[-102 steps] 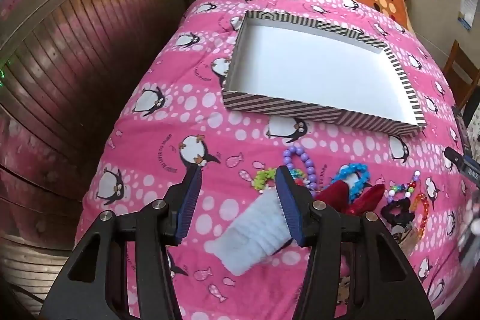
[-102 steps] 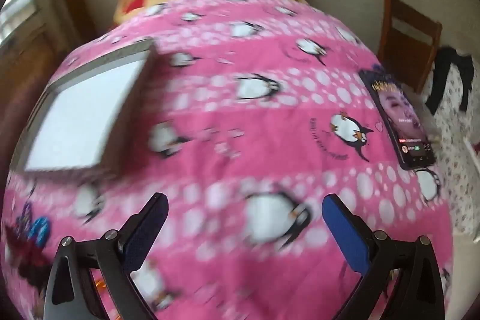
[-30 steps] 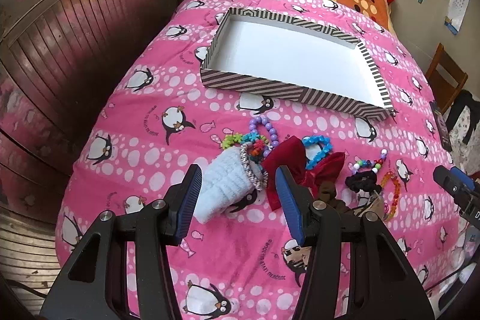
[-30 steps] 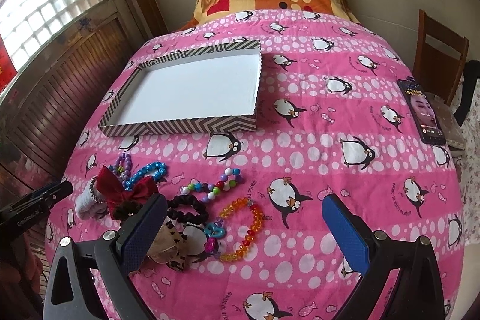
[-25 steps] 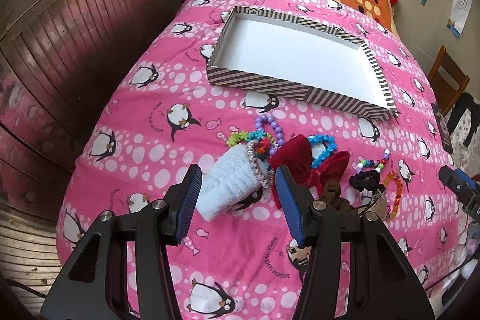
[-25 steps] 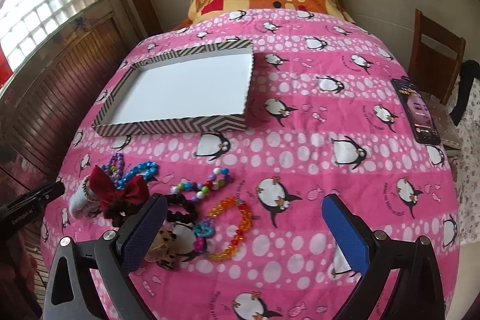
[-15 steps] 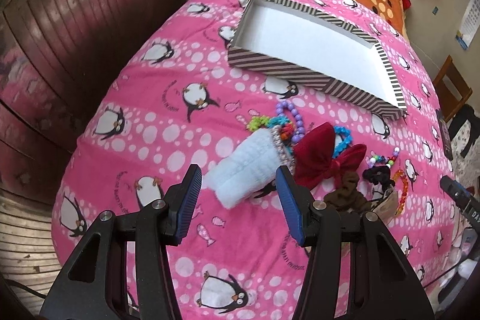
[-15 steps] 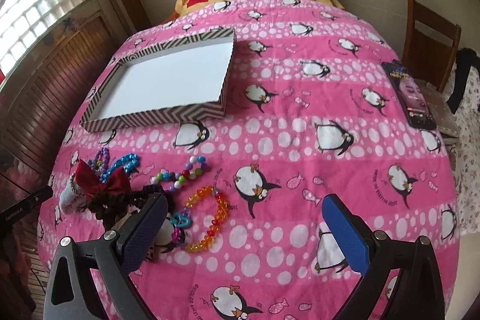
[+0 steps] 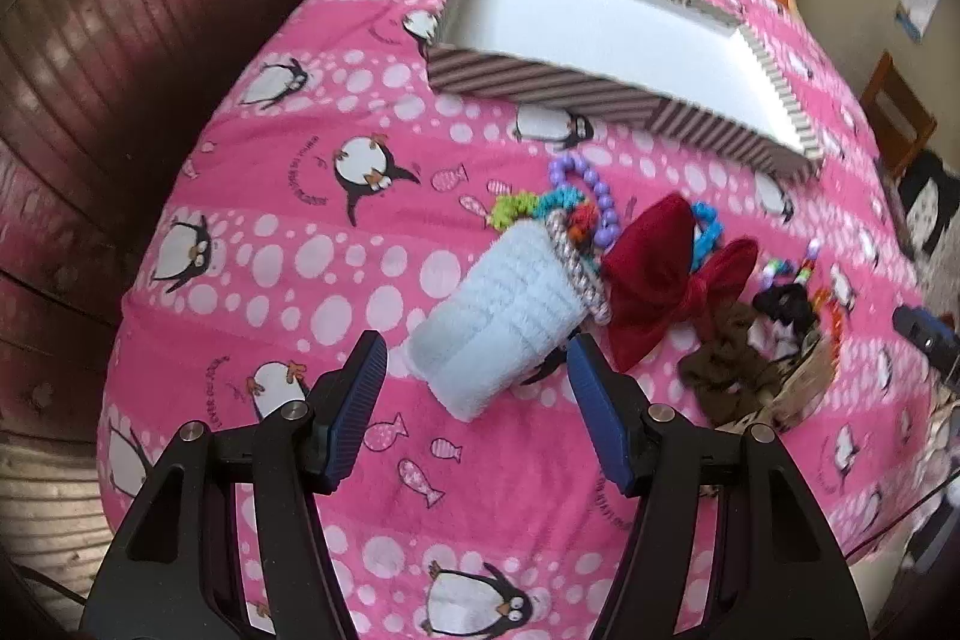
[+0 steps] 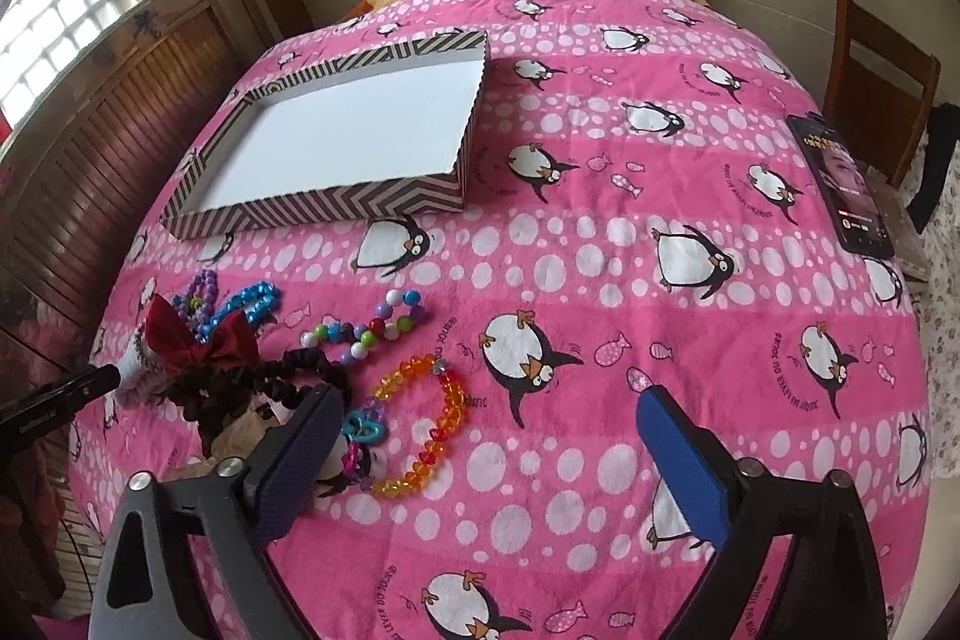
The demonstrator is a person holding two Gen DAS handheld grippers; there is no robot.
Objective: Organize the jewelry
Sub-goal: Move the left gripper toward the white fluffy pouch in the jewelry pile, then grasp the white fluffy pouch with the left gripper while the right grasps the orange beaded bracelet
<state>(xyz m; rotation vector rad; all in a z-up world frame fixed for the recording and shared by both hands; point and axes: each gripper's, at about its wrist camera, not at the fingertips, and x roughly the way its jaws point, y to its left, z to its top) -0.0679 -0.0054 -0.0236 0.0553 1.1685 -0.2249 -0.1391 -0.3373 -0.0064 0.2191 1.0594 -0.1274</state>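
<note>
On the bed, over the pink penguin blanket (image 10: pixel 600 244), the left claw (image 9: pixel 474 400) hangs with its blue pads spread apart and nothing between them; the near end of a pale blue fuzzy band (image 9: pixel 504 316) lies just ahead of the gap, not touched by either pad. A beaded ring wraps the band's far end, and against it sit a purple bead bracelet (image 9: pixel 591 184), a red velvet bow (image 9: pixel 666 280) and a blue bead bracelet (image 9: pixel 708 226). Beyond the bow lie a brown scrunchie (image 9: pixel 726 364) and a black scrunchie (image 9: pixel 786 307).

The right claw (image 10: pixel 486 436) is spread wide and holds nothing. Its left pad hovers over the near edge of the jewelry heap, beside an orange bead bracelet (image 10: pixel 447 418) and a multicolored bead bracelet (image 10: pixel 372 325).

The striped box (image 10: pixel 324 211), white inside, rests farther up the bed, apart from the heap. A phone (image 10: pixel 840 184) lies at the blanket's right edge.
</note>
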